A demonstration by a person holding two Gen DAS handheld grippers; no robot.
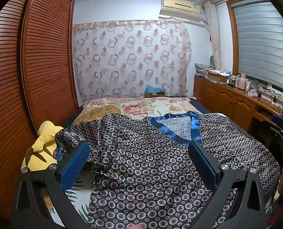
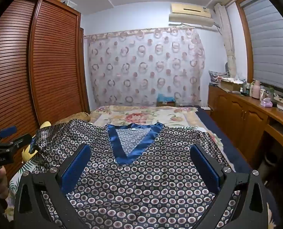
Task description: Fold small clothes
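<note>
- Top (image 2: 151, 187) lies spread face-up on the bed (image 2: 141, 118), blue V-neck (image 2: 131, 145) at 12 o'clock from my right gripper (image 2: 139, 164). Its left side is bunched and rumpled at 10 o'clock; the right side lies flatter.
- My left gripper (image 1: 139, 164) hovers over that rumpled side with fingers (image 1: 74, 164) spread wide, nothing between them. The right gripper's fingers (image 2: 204, 164) are likewise spread wide over the chest, pinching nothing.
- Handling, my guess: shiny satin-like cloth, light, limp and slippery. It will likely slide on the bedspread and slip out of a shallow pinch, so I would bite deep.
- Where to hold: the banded neck trim or a shoulder seam looks firmest; hem corners next. The bunched sleeve (image 1: 72, 135) at 9 o'clock in the left view needs straightening before any fold.
- Edges: wardrobe (image 1: 36, 57) runs close along the bed's left side, with a yellow plush (image 1: 44, 145) touching the sleeve; it could snag there.
- Open room: bare floral bedspread beyond the collar at 12 o'clock. The right bed edge sits near the top's right side at 3 o'clock, cabinets (image 2: 242, 114) beyond a gap.
</note>
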